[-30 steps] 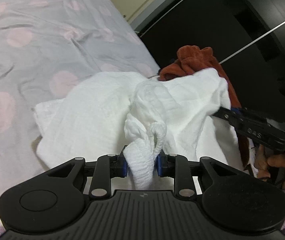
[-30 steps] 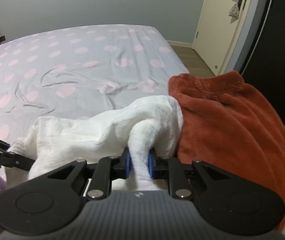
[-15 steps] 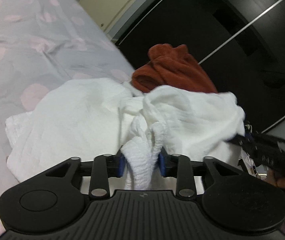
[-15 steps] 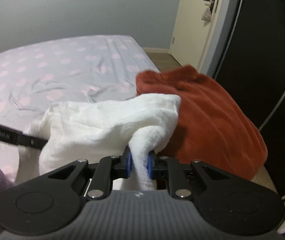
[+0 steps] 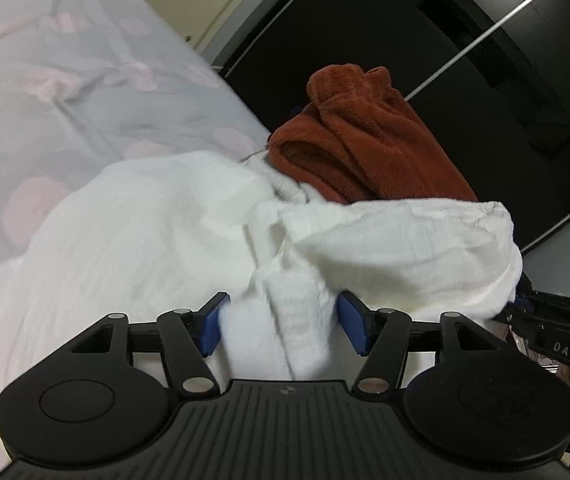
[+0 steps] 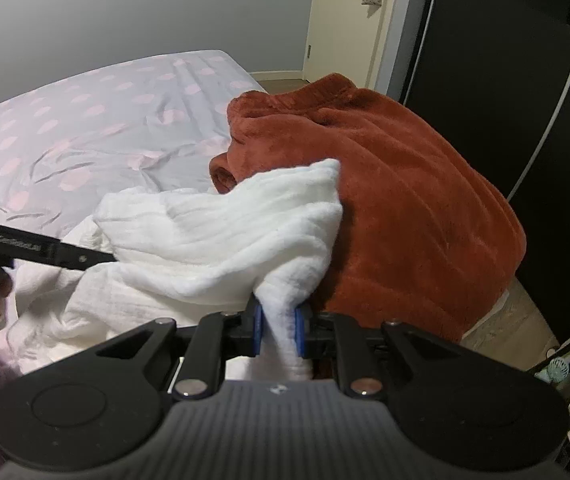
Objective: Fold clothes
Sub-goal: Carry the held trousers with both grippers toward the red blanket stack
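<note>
White, soft and crinkly, the cotton garment [image 5: 157,232] lies bunched on our grey bed sheet with pink dots [image 5: 65,92], its edge touching a fuzzy rust-red fleece [image 6: 405,200] at the side of the bed. Our left gripper [image 5: 283,324] has just been opening its jaws, which now stand wide with a strip of the cloth loose between them. Our right gripper [image 6: 279,326] pinches a fold of the same white cloth tight in narrow jaws.

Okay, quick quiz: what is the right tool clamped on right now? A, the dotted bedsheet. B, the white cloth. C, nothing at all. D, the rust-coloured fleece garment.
B: the right tool has its blue pads pressed on a bunched fold of the white cloth, while the rust-coloured fleece garment lies beside it, ungripped.
</note>
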Tool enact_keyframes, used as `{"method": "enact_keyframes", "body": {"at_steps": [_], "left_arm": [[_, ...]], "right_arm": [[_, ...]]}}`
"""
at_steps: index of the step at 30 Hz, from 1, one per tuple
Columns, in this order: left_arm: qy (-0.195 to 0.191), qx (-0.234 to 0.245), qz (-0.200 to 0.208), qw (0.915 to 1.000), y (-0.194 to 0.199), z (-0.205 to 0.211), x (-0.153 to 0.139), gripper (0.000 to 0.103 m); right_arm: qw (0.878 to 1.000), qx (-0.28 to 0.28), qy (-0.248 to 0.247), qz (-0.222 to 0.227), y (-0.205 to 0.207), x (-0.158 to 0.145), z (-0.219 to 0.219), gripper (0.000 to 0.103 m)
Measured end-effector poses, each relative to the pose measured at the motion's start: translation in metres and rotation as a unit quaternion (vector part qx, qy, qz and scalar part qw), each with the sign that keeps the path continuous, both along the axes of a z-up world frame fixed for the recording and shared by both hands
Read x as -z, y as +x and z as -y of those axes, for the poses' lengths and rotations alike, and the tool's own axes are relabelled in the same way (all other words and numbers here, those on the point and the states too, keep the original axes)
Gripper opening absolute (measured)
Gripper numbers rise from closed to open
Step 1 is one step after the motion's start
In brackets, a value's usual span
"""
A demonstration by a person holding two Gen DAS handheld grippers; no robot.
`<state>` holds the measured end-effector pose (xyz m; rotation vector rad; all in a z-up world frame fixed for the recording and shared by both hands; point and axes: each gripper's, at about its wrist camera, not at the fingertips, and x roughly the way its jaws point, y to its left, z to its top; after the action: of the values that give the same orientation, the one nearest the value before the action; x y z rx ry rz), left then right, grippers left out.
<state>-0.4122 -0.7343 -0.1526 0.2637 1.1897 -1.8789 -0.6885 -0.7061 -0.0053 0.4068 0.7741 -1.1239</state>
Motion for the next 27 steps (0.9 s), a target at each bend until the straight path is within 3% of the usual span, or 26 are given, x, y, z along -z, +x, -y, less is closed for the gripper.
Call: {"method": "enact_keyframes", "body": {"at_steps": [8,15,20,27], "left_arm": [[-0.011,0.036,0.001,0.9993,-0.008,0.033,0.006,0.057],[-0.010,0.049,0.001,0.9988,-0.015,0.039,0.005,0.030],[-0.016,0.042,0.023,0.9987,-0.016,0.030,-0.009,0.021],[-0.051,0.010,0.054,0.9972,-0.013,-0.004,-0.050,0.018]], "right_arm": [[1.000,0.007,0.008,0.000,0.003,0.003,0.004,0.018],[1.000,0.010,0.011,0.002,0.005,0.005,0.006,0.018],[1.000,0.014,0.009,0.008,0.004,0.004,0.004,0.018],[1.000,0.002,-0.013,0.014,0.008,-0.008,-0.007,0.017]]}}
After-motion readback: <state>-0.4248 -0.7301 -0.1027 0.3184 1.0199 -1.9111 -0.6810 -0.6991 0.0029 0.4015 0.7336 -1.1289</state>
